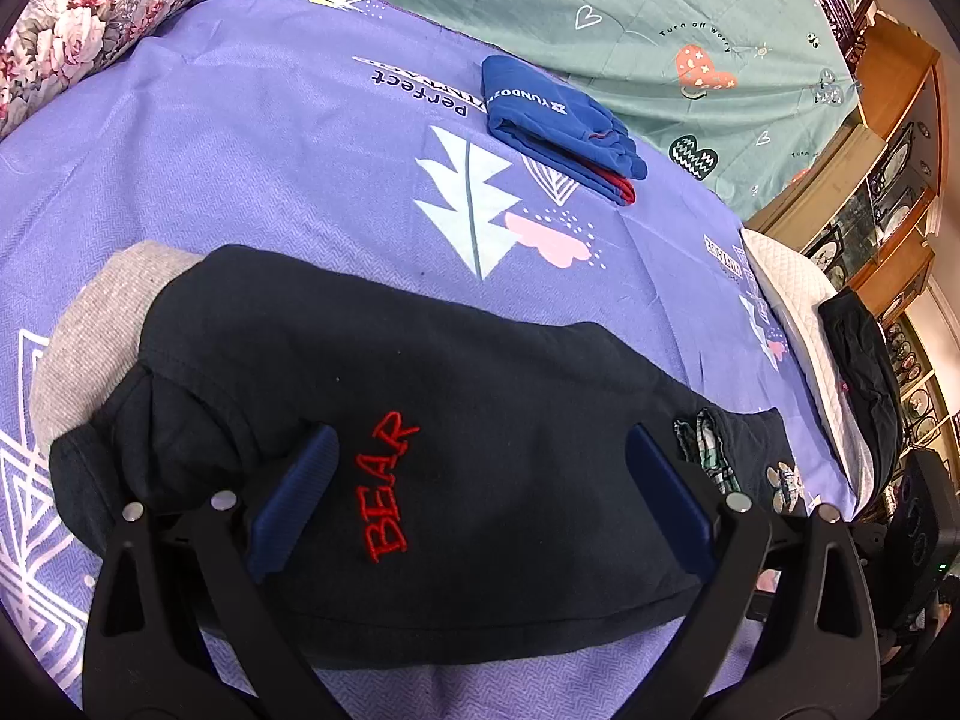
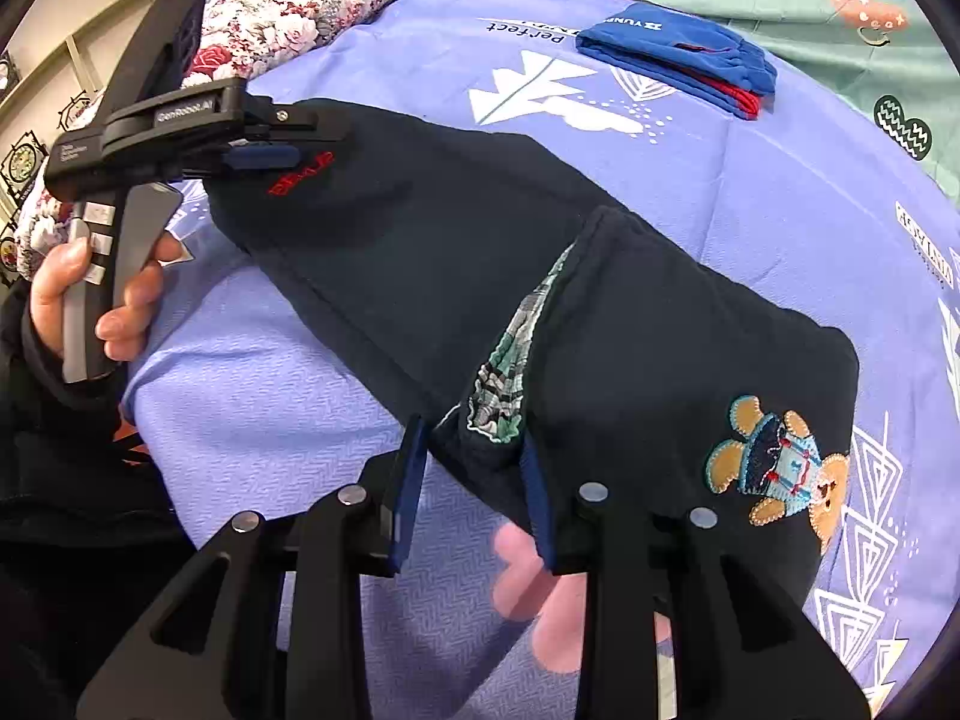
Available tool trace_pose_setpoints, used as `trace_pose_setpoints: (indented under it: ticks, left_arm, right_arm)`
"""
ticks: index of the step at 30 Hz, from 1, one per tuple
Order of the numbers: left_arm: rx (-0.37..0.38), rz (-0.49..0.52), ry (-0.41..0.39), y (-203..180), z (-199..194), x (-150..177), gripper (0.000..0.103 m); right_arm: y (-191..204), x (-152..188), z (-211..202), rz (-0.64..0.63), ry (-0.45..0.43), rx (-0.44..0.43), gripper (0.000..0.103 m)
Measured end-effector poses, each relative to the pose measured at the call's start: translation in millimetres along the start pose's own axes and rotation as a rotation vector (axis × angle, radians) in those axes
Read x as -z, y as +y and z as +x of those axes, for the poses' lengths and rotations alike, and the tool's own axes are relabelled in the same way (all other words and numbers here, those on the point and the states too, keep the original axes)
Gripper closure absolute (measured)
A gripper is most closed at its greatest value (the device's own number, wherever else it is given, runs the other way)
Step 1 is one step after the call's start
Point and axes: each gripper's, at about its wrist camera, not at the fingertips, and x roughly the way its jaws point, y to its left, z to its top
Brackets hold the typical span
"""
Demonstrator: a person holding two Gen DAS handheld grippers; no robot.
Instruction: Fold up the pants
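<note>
The pants (image 2: 450, 276) are black, with red "BEAR" stitching (image 1: 390, 486), a green plaid lining (image 2: 504, 360) and a brown-and-blue bear patch (image 2: 780, 468). At one o'clock lies a folded blue garment (image 1: 552, 120) edged in red. The bedsheet (image 1: 240, 168) is purple with white trees; the pillow (image 1: 90, 6) is red-floral.

- You can read "BEAR" in red stitching on the dark pants (image 1: 420, 420).
- "YUNDO…" runs along the folded blue garment (image 1: 540, 114).
- "Perfect" is printed on the purple sheet (image 1: 240, 150).
- "GenRobot.AI" marks the left gripper (image 2: 288, 156).
</note>
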Motion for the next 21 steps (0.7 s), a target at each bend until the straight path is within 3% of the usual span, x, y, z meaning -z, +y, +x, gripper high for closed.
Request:
trace_pose_setpoints:
  ticks: [4, 5, 7, 13, 18, 21]
  left_arm:
    - [0.002, -0.001, -0.003, 0, 0, 0, 0.005]
    - [0.004, -0.002, -0.003, 0, -1, 0, 0.005]
    - [0.007, -0.004, -0.003, 1, -1, -1, 0.005]
    - [0.016, -0.008, -0.003, 2, -1, -1, 0.005]
    - [0.016, -0.013, -0.008, 3, -2, -1, 0.005]
    - [0.013, -0.016, -0.010, 4, -3, -1, 0.005]
  right_arm:
    - [-1, 0, 4, -0.006, -0.011, 0.028, 0.075]
    - [-2, 0, 3, -0.007, -0.016, 0.027, 0.080]
    - [-10, -1, -4, 0.039, -0.036, -0.022, 0.087]
    - [-59, -18, -39, 0.262, -0.151, -0.232, 0.088]
    - [-54, -55, -50, 0.247, -0.217, -0.287, 0.088]
    - [-25, -66, -30, 0.186, -0.170, -0.310, 0.087]
